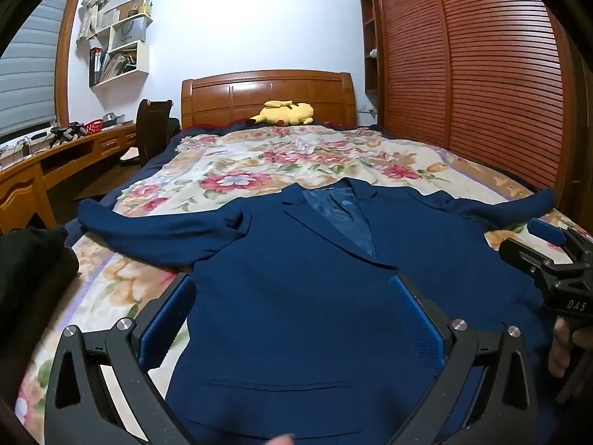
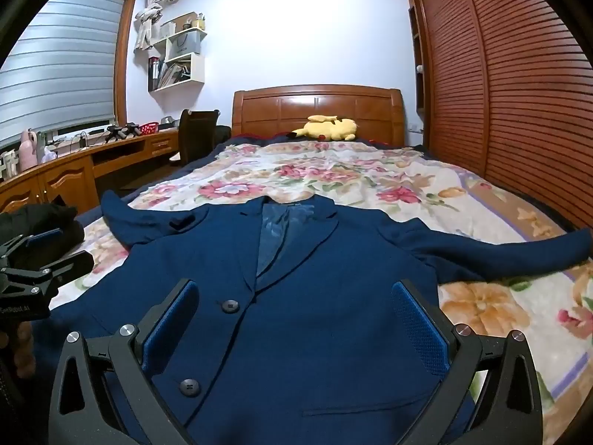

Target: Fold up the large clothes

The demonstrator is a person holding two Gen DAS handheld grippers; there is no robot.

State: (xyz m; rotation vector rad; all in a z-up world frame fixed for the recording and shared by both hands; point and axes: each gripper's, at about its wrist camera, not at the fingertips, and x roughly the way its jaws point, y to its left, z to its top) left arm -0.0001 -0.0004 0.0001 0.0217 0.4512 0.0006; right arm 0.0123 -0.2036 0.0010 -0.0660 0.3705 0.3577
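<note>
The jacket lay flat and face up on the bed, front closed, both sleeves spread out to the sides, so by the look of it no fold had yet been made and the whole job was left. The left gripper and right gripper hovered side by side over its lower half, tilted slightly downward toward the headboard. Both stood fully open, holding nothing.
</note>
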